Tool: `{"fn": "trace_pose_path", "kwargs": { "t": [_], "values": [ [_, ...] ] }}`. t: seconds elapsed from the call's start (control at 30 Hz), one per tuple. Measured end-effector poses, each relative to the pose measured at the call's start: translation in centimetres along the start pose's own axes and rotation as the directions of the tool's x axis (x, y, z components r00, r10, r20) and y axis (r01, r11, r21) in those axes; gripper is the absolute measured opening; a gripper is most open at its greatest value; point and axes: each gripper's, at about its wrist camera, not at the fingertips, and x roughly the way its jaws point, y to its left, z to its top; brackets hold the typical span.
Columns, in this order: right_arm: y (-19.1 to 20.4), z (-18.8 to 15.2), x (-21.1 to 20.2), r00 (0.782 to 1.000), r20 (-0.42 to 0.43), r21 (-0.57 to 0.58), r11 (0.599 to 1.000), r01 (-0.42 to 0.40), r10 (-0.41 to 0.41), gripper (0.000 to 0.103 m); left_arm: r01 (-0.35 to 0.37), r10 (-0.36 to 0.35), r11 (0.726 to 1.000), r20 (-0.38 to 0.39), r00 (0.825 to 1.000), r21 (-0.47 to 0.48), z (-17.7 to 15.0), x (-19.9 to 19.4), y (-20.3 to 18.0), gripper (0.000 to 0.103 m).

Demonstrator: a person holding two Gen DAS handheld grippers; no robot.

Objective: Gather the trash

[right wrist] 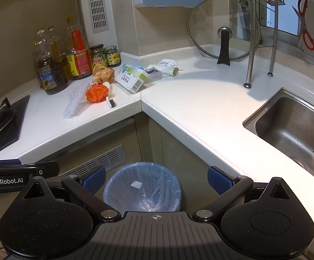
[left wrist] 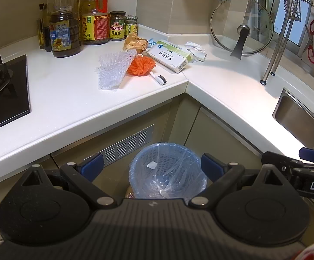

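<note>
A blue mesh trash bin (left wrist: pixel 167 171) (right wrist: pixel 142 186) with a clear liner stands on the floor in the counter's corner; a small white scrap lies inside. On the counter lie trash items: clear bubble wrap (left wrist: pixel 113 69) (right wrist: pixel 75 100), an orange mesh ball (left wrist: pixel 141 65) (right wrist: pixel 97 94), a brown crumpled wrapper (left wrist: pixel 135 42) (right wrist: pixel 102 73), a white-green box (left wrist: pixel 172 56) (right wrist: pixel 133 79), crumpled white paper (left wrist: pixel 192 45) (right wrist: pixel 167 62) and a small brush (left wrist: pixel 159 79) (right wrist: pixel 111 102). My left gripper (left wrist: pixel 151 165) and right gripper (right wrist: pixel 157 179) are open and empty, held above the bin, well short of the counter.
Oil bottles (left wrist: pixel 65 21) (right wrist: pixel 50 69) and jars (left wrist: pixel 118 26) stand at the back left. A gas stove (left wrist: pixel 3 88) (right wrist: pixel 1 121) is at the left. A glass lid (left wrist: pixel 241 26) (right wrist: pixel 224 28), a dish rack leg (right wrist: pixel 251 43) and a steel sink (right wrist: pixel 295 130) are on the right.
</note>
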Motion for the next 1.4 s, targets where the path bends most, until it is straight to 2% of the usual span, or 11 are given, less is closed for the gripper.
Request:
{"fn": "trace_pose_path", "kwargs": {
  "t": [1.4],
  "values": [
    [-0.7, 0.1, 0.7, 1.000, 0.000, 0.011, 1.000, -0.002, 0.002, 0.100, 0.003, -0.003, 1.000, -0.014, 1.000, -0.005, 0.1, 1.1, -0.3, 0.095]
  ]
}}
